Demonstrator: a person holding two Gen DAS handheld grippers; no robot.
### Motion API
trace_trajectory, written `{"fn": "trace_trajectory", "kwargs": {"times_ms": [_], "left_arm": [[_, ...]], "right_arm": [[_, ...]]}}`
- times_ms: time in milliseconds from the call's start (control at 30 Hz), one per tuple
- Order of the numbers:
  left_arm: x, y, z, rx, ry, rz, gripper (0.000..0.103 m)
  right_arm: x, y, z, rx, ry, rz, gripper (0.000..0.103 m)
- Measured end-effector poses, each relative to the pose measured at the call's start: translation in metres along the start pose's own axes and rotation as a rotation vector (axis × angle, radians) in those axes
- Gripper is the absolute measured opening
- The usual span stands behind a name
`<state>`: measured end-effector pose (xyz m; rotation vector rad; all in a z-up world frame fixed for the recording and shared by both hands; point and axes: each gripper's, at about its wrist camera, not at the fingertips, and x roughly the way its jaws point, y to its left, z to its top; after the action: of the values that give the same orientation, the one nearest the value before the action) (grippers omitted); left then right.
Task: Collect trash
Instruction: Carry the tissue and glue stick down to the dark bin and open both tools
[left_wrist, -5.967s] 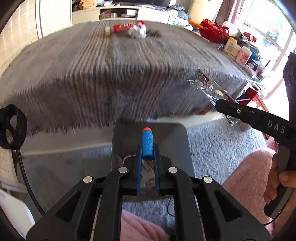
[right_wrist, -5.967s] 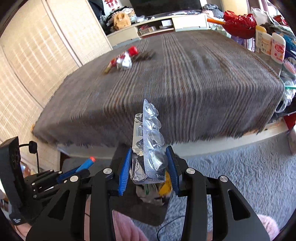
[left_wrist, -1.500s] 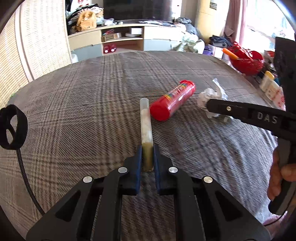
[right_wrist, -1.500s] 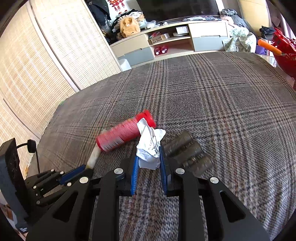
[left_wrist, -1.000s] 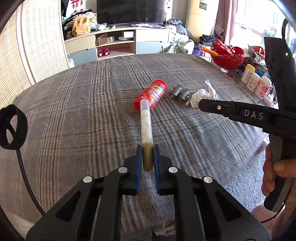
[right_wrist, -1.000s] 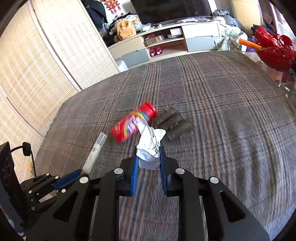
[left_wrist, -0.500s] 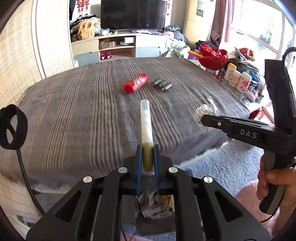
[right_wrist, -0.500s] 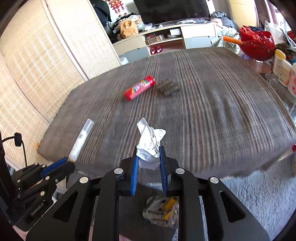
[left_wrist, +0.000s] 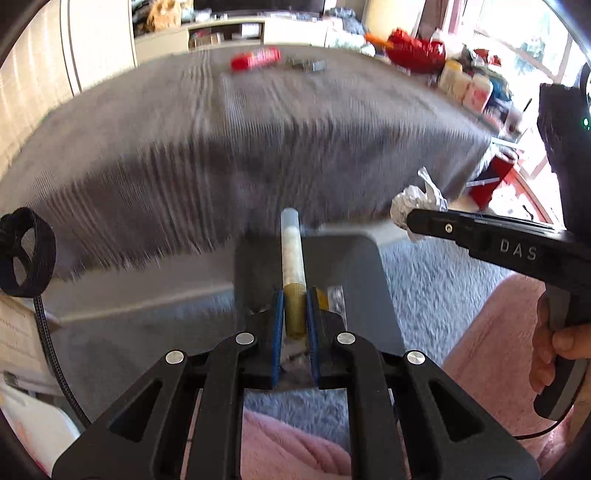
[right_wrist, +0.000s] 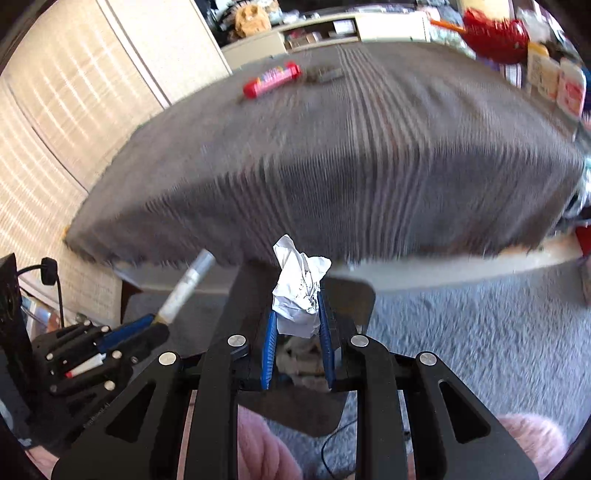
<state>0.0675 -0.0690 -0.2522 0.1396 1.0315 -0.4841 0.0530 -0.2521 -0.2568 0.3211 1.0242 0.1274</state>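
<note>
Trash is being carried to the dark bin (left_wrist: 373, 280) in the lower middle of both views, one piece in each gripper.

A clear tube (left_wrist: 291, 258) is being gripped at its yellowish end by the closed left gripper (left_wrist: 294, 325), and a crumpled white paper (right_wrist: 300, 291) is being pinched by the closed right gripper (right_wrist: 297, 347); both pieces are being held over the bin's mouth, where litter is showing between the jaws. The drop-off step is judged to be in hand, and the next move calls for both grips to be released squarely above the opening. A red tube (right_wrist: 272, 79) and some dark pieces (right_wrist: 325, 75) are being left on the grey blanket (right_wrist: 369, 155), upper middle of the frame. Compared with half a second earlier, the blanket is being seen from farther back and the bin is filling more of the lower frame.
</note>
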Motion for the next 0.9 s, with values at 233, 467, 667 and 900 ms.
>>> {"fn": "trace_trajectory", "kwargs": {"times_ms": [233,467,667,900], "left_arm": [[0.039,0.001,-0.03,-0.033,0.076,-0.014,0.011],[0.051,0.003,-0.033,-0.042,0.096,-0.026,0.011],[0.055,0.006,-0.032,-0.051,0.111,-0.02,0.025],[0.05,0.014,-0.027,-0.061,0.107,0.004,0.061]], "right_arm": [[0.032,-0.008,-0.026,0.023,0.061,0.009,0.022],[0.049,-0.012,-0.031,0.019,0.111,0.003,0.025],[0.054,-0.011,-0.029,0.029,0.121,0.0,0.044],[0.044,-0.018,-0.018,0.046,0.096,-0.038,0.081]]}}
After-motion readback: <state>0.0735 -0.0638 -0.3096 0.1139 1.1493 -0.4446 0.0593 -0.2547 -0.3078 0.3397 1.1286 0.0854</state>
